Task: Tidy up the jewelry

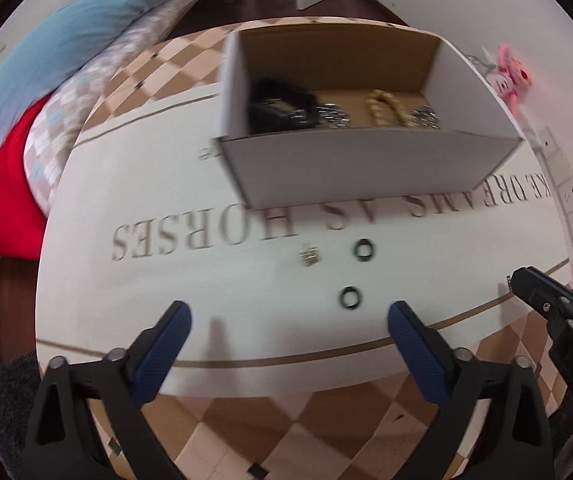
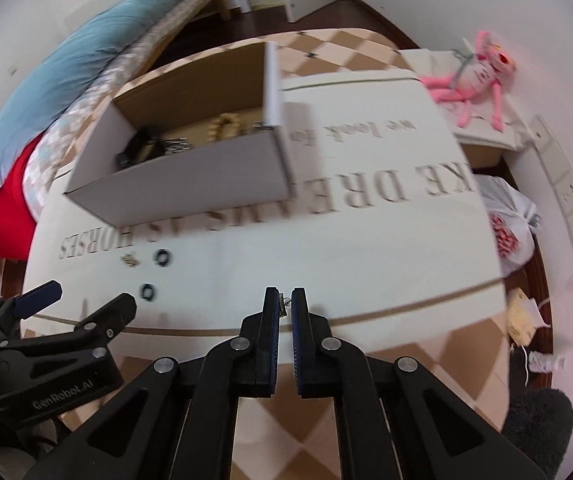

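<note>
Silver trinket [image 2: 283,307] upright between right gripper [image 2: 285,304] nearly closed jaws.

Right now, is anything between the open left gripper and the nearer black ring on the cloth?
Nothing visible. The left gripper is open, and only bare white cloth lies between it and the nearer black ring, just ahead toward its right finger.

A pink plush toy [image 2: 474,76] lies near a white plastic bag [image 2: 508,224].
</note>
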Motion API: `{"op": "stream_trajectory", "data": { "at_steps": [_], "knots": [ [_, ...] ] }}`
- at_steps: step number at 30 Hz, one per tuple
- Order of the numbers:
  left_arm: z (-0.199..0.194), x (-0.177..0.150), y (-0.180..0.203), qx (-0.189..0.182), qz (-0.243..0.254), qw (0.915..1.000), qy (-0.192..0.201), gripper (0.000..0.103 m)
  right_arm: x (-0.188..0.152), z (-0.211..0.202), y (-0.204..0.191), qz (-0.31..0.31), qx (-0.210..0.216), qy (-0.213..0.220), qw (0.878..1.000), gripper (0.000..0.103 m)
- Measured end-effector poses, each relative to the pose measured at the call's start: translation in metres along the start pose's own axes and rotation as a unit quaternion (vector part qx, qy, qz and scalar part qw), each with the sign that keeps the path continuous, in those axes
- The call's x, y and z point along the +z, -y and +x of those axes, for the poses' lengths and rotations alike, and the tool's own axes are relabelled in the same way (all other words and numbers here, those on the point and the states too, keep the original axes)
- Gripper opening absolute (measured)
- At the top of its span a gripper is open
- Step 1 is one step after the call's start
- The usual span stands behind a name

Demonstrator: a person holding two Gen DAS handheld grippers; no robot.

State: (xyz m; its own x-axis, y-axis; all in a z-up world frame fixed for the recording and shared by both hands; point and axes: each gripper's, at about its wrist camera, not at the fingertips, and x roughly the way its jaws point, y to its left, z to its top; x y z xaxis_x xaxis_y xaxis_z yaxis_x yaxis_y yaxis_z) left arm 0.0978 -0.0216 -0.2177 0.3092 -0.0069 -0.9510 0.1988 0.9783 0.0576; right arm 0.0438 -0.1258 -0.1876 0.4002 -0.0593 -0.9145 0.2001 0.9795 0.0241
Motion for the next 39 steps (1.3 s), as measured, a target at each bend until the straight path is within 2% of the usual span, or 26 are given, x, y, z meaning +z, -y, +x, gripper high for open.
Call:
{"op": "stream_trajectory", "data": {
  "at_steps": [2,3,5,9,10,11,17,21,25,28,32,36,39],
  "knots": [
    [0.004,0.000,0.009,0.000,0.010,1.0000,-0.001,0.073,0.000,0.002,0.010,0.012,-0.005,-0.002,1.000,0.006],
    [0.007,0.001,0.012,-0.001,0.012,0.9999,-0.002,0.069,0.000,0.002,0.012,0.015,-0.006,-0.003,1.000,0.006],
    [0.010,0.001,0.016,0.000,0.015,0.9999,-0.005,0.047,-0.001,0.002,0.018,0.021,-0.008,-0.002,1.000,0.006],
    [0.014,0.005,0.015,-0.011,0.016,0.9998,0.002,0.028,0.001,0.001,0.020,0.024,-0.009,0.000,1.000,0.006],
    [0.014,0.004,0.016,-0.013,0.018,0.9997,0.003,0.018,0.002,0.001,0.020,0.025,-0.008,0.001,1.000,0.006],
    [0.014,0.004,0.016,-0.015,0.021,0.9997,0.004,0.012,0.004,0.001,0.020,0.025,-0.008,0.001,1.000,0.006],
    [0.009,0.005,0.020,-0.021,0.026,0.9994,0.009,0.010,0.008,-0.006,0.021,0.030,-0.003,0.007,1.000,0.006],
    [-0.025,0.013,0.013,-0.052,0.015,0.9981,0.028,0.010,0.014,-0.023,0.019,0.036,0.016,0.016,0.999,0.006],
    [-0.068,0.045,0.003,-0.092,0.001,0.9940,0.060,0.010,0.036,-0.057,0.006,0.028,0.055,0.045,0.997,0.006],
    [-0.078,0.078,-0.005,-0.112,-0.005,0.9915,0.067,0.010,0.066,-0.070,-0.008,0.010,0.074,0.062,0.995,0.006],
    [-0.058,0.118,-0.014,-0.119,-0.023,0.9920,0.036,0.010,0.109,-0.061,-0.021,-0.005,0.079,0.066,0.995,0.006],
    [-0.031,0.139,-0.023,-0.114,-0.033,0.9929,-0.007,0.010,0.146,-0.029,-0.027,-0.009,0.083,0.026,0.996,0.006],
    [-0.016,0.148,-0.028,-0.108,-0.044,0.9926,-0.031,0.011,0.160,-0.009,-0.030,-0.016,0.082,-0.004,0.997,0.006]
  ]
}}
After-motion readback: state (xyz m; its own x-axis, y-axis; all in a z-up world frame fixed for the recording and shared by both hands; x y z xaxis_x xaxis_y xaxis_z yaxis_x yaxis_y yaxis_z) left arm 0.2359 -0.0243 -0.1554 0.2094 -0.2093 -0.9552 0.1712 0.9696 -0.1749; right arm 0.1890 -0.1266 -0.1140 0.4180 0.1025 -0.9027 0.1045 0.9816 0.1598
